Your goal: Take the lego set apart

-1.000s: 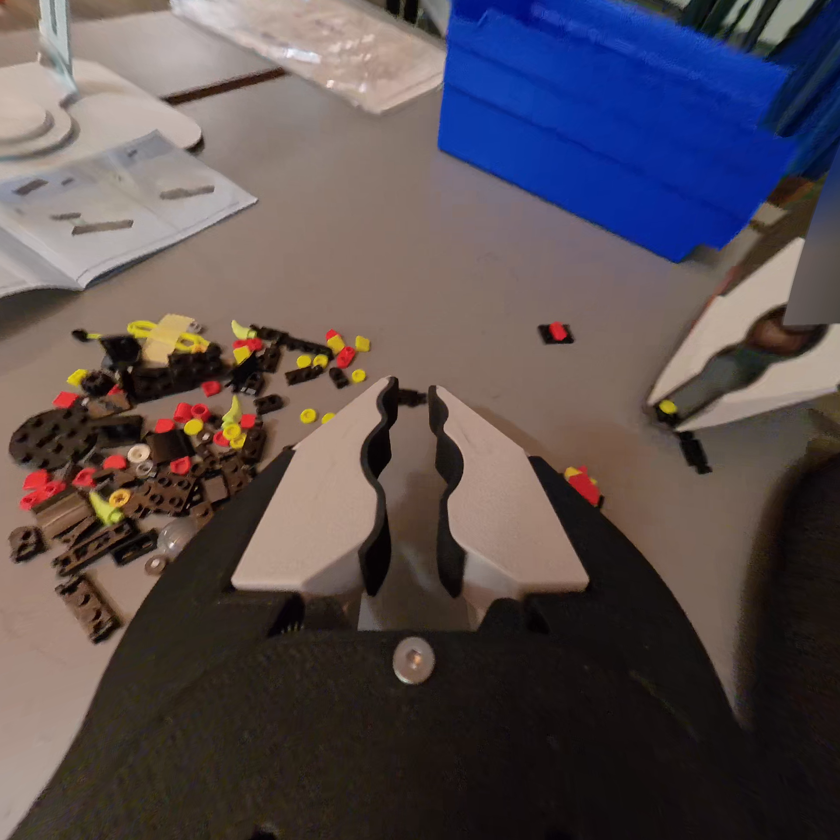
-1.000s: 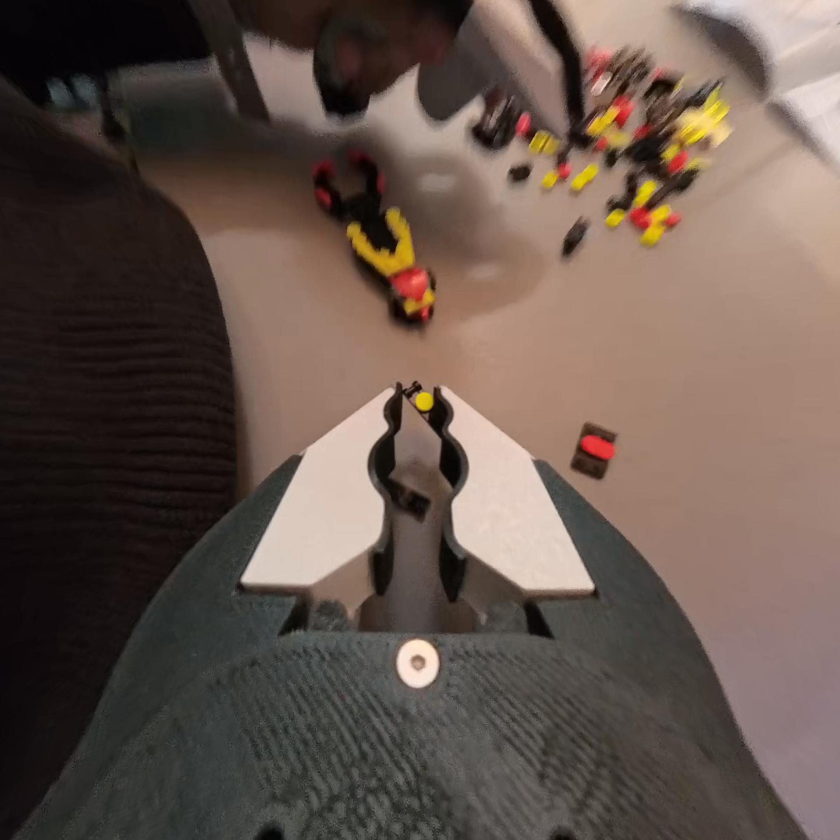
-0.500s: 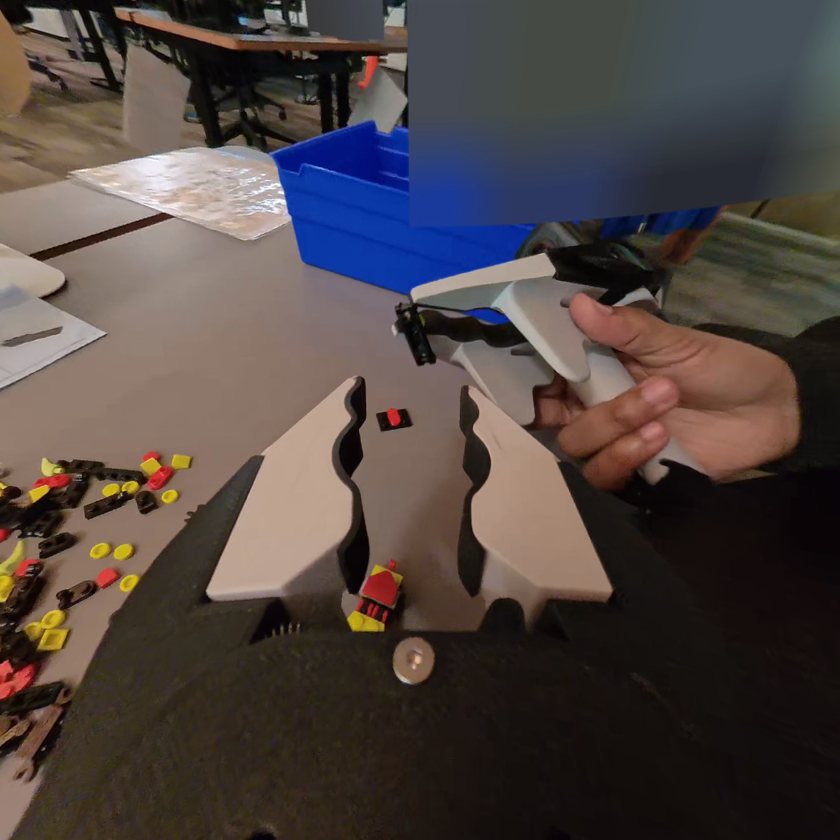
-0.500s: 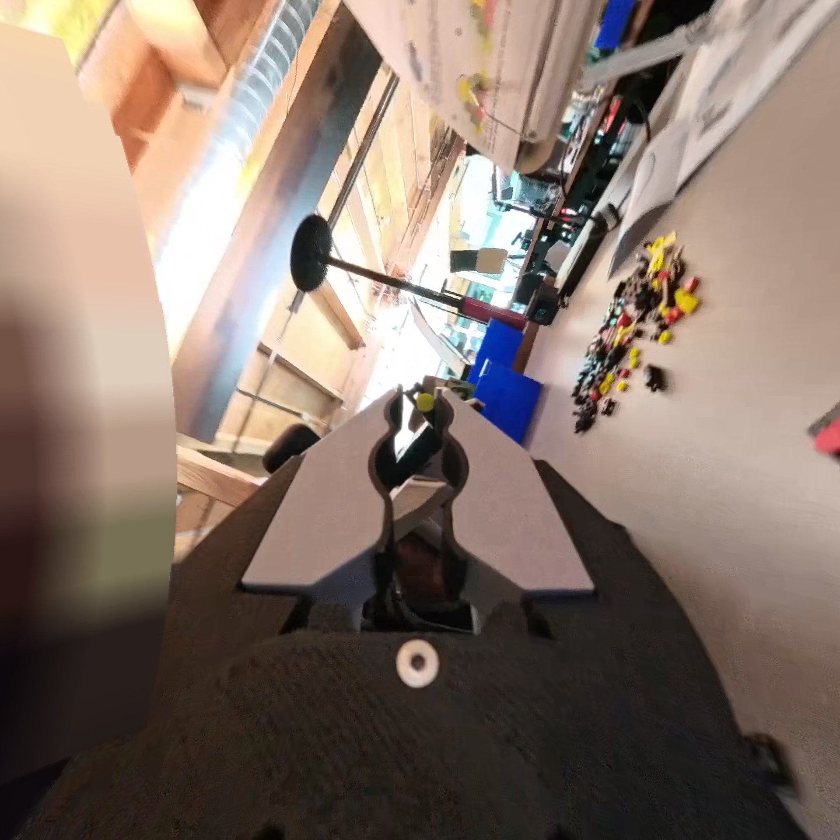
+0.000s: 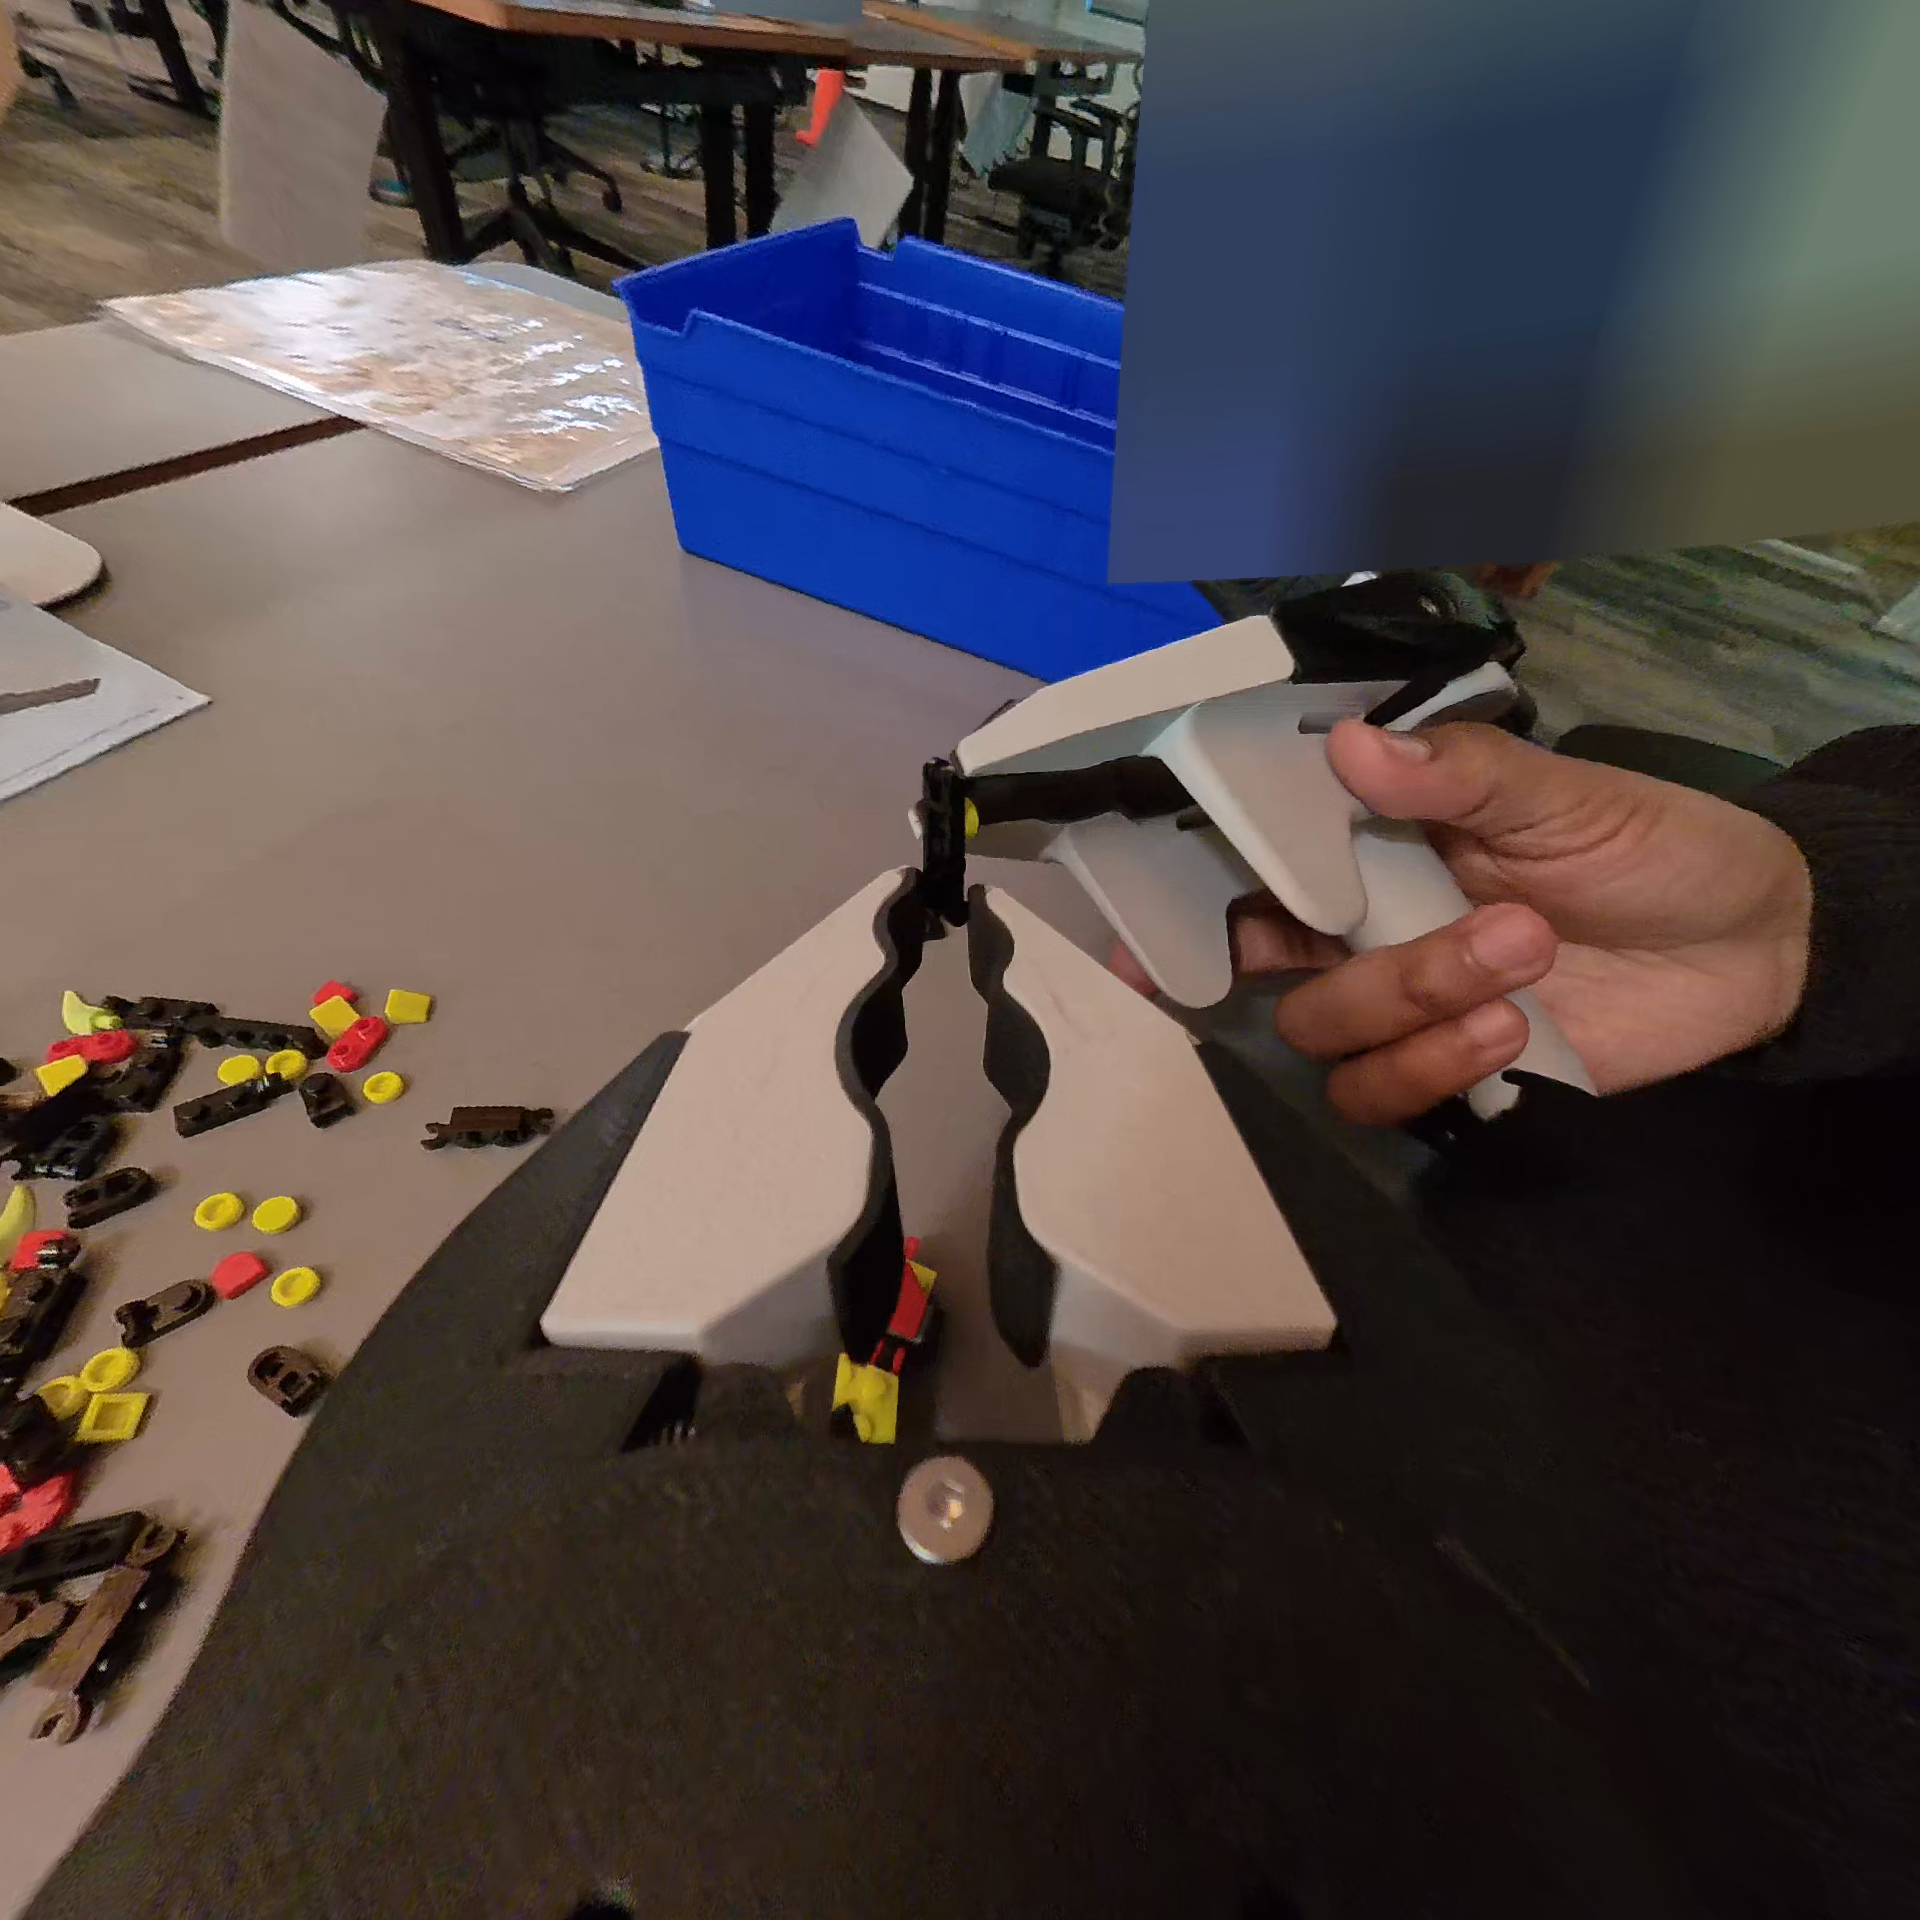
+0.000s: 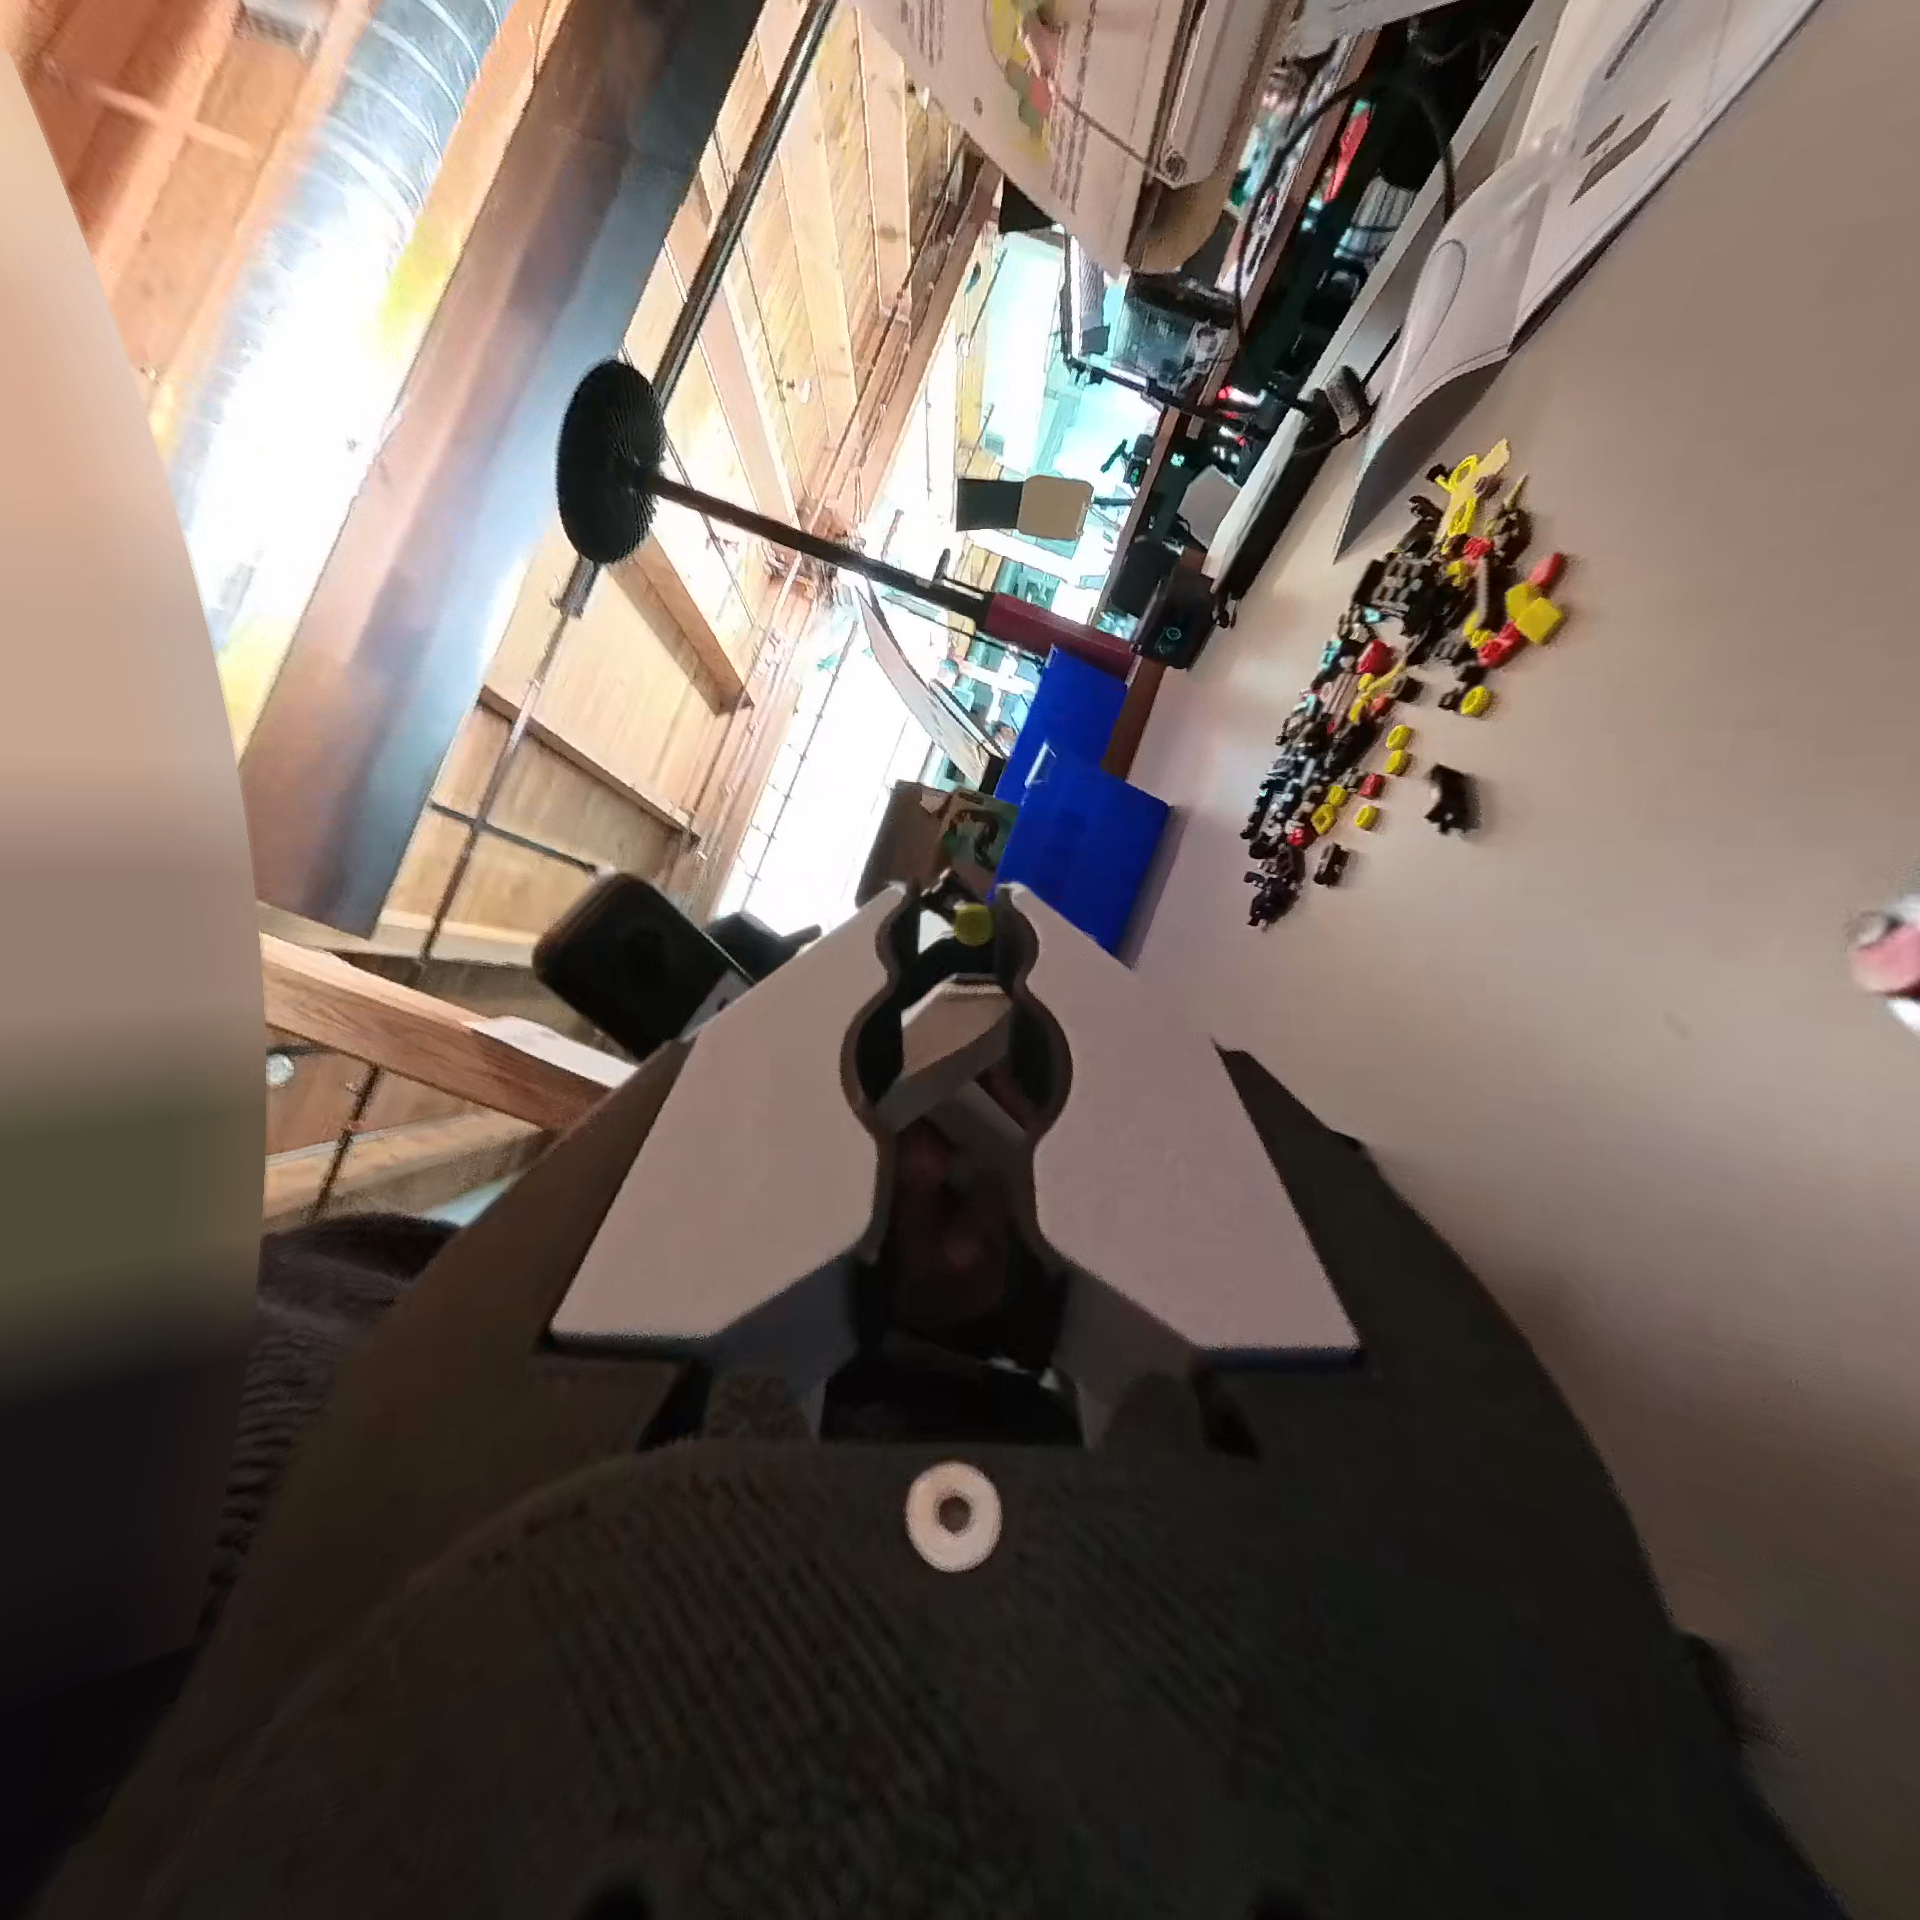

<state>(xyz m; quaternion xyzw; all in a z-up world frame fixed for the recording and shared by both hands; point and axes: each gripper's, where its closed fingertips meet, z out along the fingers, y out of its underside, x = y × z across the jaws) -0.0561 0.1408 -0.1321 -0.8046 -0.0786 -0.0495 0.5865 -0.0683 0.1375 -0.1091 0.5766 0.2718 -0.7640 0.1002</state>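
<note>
My right gripper (image 6: 961, 904) is turned on its side above the table and is shut on a small black lego piece with a yellow stud (image 6: 971, 923). In the left wrist view the right gripper (image 5: 940, 805) comes in from the right in a hand, and the black piece (image 5: 943, 831) hangs down from its tips. My left gripper (image 5: 943, 902) is closed on the lower end of that piece. The red, yellow and black lego model (image 5: 883, 1340) lies on the grey table (image 5: 520, 727) under my left gripper's fingers, partly hidden by them.
A pile of loose black, red and yellow pieces (image 5: 156, 1143) lies at the left; it also shows in the right wrist view (image 6: 1392, 686). A blue bin (image 5: 883, 436) stands behind. A clear plastic bag (image 5: 416, 364) and an open booklet (image 6: 1558, 156) lie farther back.
The right gripper lifted its black piece off the table and turned sideways. The left gripper rose from the pile, swung right and closed from open onto the piece's lower end.
</note>
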